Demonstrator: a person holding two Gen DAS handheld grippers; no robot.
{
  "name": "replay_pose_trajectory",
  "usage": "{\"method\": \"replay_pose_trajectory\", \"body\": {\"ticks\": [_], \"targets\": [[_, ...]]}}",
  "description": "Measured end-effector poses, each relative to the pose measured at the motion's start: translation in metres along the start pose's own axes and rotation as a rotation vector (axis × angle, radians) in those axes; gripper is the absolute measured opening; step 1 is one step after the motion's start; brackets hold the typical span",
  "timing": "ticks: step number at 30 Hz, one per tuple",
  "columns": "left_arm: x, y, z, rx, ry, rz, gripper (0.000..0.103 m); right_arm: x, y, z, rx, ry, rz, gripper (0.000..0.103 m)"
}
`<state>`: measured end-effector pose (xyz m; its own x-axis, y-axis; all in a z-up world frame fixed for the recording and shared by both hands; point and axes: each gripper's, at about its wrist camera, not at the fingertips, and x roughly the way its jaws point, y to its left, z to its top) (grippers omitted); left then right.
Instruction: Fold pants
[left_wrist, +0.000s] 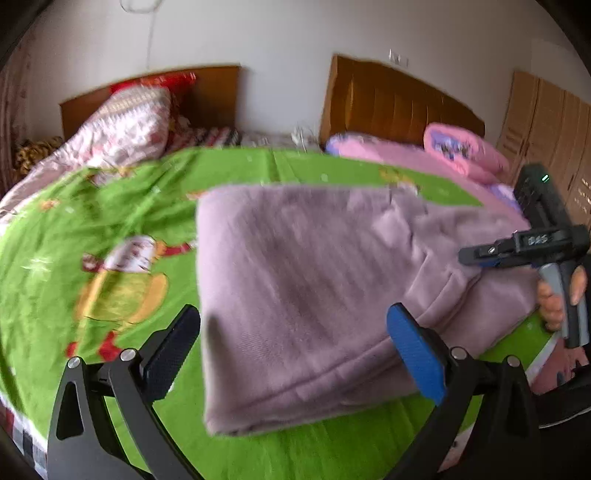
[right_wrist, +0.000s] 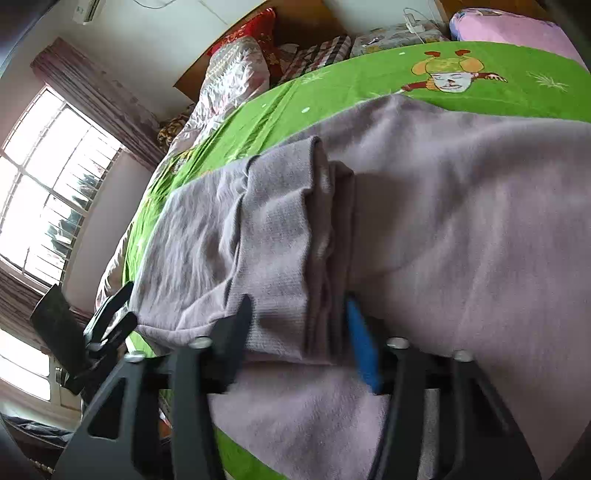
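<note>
Pants (left_wrist: 295, 295), lilac, lie part-folded on a green bedsheet (left_wrist: 110, 221).
Right gripper (right_wrist: 295, 332) pinches a bunched fold that may slip loose; left gripper (left_wrist: 291, 350) spread wide, empty.

Daylight floods in from the window (right_wrist: 48, 192), which is blown out to white glare in the right wrist view. The left wrist view is smeared by motion blur across the bedspread (left_wrist: 110, 229) and pants (left_wrist: 295, 280). Both views bend strongly and darken at the corners.
</note>
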<state>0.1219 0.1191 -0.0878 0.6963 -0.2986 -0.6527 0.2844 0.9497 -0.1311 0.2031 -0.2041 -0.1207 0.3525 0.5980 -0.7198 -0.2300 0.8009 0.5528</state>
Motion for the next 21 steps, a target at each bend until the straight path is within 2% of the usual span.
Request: {"method": "replay_pose_trajectory", "body": {"ticks": [1,3,7,8,10,12,14,16,18,21], "targets": [[0.008,0.002,-0.001,-0.002,0.044,-0.004,0.101,0.000,0.001,-0.004,0.004,0.005,0.005,0.023],[0.012,0.005,0.002,-0.022,0.070,-0.023,0.101,-0.004,0.002,-0.008,-0.009,-0.014,0.008,0.015],[0.012,0.018,0.003,-0.045,0.124,-0.033,0.097,-0.029,0.016,-0.010,-0.023,-0.085,0.022,0.014],[0.007,0.022,0.004,-0.057,0.125,-0.054,0.094,-0.036,0.019,-0.012,-0.016,-0.095,0.028,0.013],[0.001,0.027,0.005,-0.063,0.122,-0.049,0.094,-0.049,0.025,-0.020,0.008,-0.109,0.048,0.013],[-0.001,0.032,0.002,-0.067,0.131,-0.057,0.094,-0.051,0.021,-0.028,0.030,-0.104,0.036,0.013],[0.002,0.034,-0.001,-0.081,0.139,-0.093,0.094,-0.042,0.001,-0.036,0.076,-0.084,0.005,0.013],[0.007,0.029,-0.002,-0.068,0.157,-0.092,0.094,-0.031,-0.008,-0.040,0.085,-0.058,-0.006,0.013],[0.009,0.023,-0.001,-0.030,0.170,-0.072,0.094,-0.034,-0.002,-0.041,0.077,-0.058,-0.012,0.013],[0.007,0.025,0.000,-0.029,0.178,-0.069,0.094,-0.049,0.014,-0.039,0.045,-0.088,0.002,0.013]]}}
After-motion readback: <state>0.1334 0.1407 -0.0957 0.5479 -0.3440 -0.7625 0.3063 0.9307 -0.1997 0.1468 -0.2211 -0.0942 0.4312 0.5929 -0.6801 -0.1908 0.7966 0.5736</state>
